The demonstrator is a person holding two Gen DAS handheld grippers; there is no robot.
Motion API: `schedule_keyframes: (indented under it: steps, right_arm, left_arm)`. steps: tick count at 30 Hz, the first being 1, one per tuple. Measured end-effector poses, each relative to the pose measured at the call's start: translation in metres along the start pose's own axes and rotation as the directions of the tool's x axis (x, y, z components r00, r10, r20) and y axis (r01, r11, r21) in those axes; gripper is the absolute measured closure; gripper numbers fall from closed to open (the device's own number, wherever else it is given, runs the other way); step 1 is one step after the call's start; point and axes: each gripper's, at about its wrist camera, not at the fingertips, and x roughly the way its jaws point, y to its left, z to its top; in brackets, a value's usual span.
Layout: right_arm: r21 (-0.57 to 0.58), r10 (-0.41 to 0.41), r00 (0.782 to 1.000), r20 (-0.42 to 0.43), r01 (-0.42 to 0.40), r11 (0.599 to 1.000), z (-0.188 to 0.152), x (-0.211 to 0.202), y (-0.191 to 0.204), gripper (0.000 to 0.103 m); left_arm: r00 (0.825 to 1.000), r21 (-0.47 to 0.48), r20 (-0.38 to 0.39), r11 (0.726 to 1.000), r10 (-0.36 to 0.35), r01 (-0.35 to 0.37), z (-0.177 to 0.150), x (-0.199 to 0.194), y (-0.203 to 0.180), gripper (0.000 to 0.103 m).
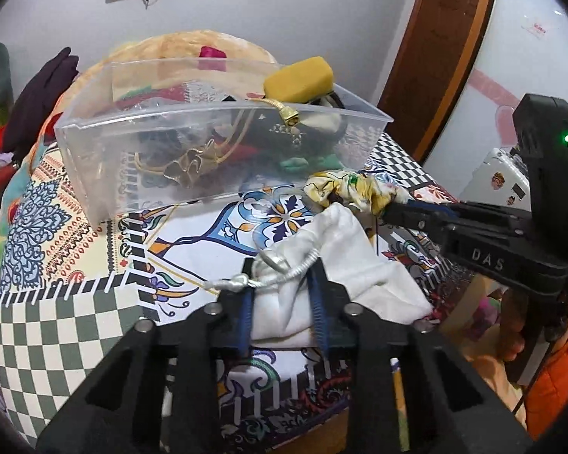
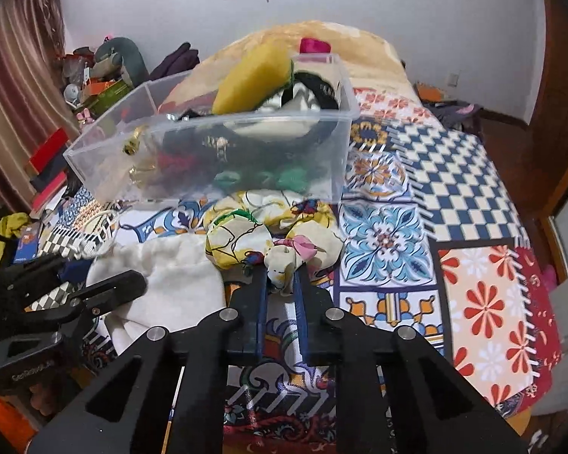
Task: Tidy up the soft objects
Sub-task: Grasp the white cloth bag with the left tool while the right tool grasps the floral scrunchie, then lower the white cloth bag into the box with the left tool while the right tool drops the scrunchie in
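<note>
Currently, the task reads as mostly done: several soft items sit in the bin, and two remain on the bed.

Left wrist view:
- The bin [image 1: 223, 143], a clear plastic box, stands on the patterned bedspread [image 1: 56, 302].
- Contents visible through the wall: a yellow sponge [image 1: 299, 79] resting at the top right rim, a gold cord [image 1: 276, 108] draped over the front wall, a gold fabric piece [image 1: 189, 168], dark cloth and green cloth. Other contents cannot be told apart.
- The left gripper [image 1: 282, 302] has its jaws pinching the neck of the pouch [image 1: 344, 261], a white drawstring bag, with its silver cord lying across the fingertips. The pouch lies on the bedspread, in front of the bin and outside it.
- The right gripper [image 1: 395, 208] enters from the right, jaws pressed on the scrunchie [image 1: 344, 189], a yellow floral one, just beside the bin's front wall.

Right wrist view:
- The right gripper [image 2: 280, 283] has its jaws pinching a fold of the scrunchie [image 2: 269, 234], which rests on the bedspread [image 2: 473, 265] directly before the bin [image 2: 216, 159].
- The sponge [image 2: 250, 79] stands above the rim; dark and green items fill the lower part.
- The pouch [image 2: 170, 272] lies to the left, touching the scrunchie, with the left gripper [image 2: 106, 291] on it.

Remaining work, by judgement: move the pouch and the scrunchie into the bin.
</note>
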Motion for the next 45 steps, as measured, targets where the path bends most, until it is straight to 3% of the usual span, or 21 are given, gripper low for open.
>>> schedule_keyframes:
  steps: [3,14,25,34,39,45]
  right_arm:
    - [-0.009,-0.014,0.999,0.043,0.014,1.000,0.000,-0.013,0.000,0.093]
    - [-0.046,0.007,0.983,0.181,0.001,0.999,0.015,-0.061,0.017,0.093]
    - [-0.100,0.011,0.954,0.301,0.020,0.995,0.053,-0.082,0.040,0.093]
    - [-0.120,0.002,0.947,0.322,0.039,0.992,0.081,-0.059,0.051,0.093]
    - [-0.142,-0.030,0.957,0.289,0.074,0.987,0.092,-0.034,0.050,0.093]
    - [-0.146,-0.033,0.975,0.218,0.066,0.987,0.088,-0.010,0.044,0.093]
  left_arm:
    - [1.000,0.014,0.023,1.000,0.000,0.000,-0.001,-0.012,-0.001,0.090]
    - [0.984,0.015,0.178,1.000,0.020,-0.023,0.019,-0.065,-0.002,0.091]
    - [0.938,-0.032,0.335,0.996,0.085,-0.079,0.069,-0.098,0.020,0.091]
    - [0.942,-0.062,0.294,0.987,0.161,-0.150,0.096,-0.058,0.040,0.091]
    - [0.949,-0.070,0.250,0.981,0.194,-0.182,0.104,-0.032,0.046,0.091]
    - [0.967,-0.093,0.179,0.981,0.183,-0.169,0.110,-0.005,0.054,0.091]
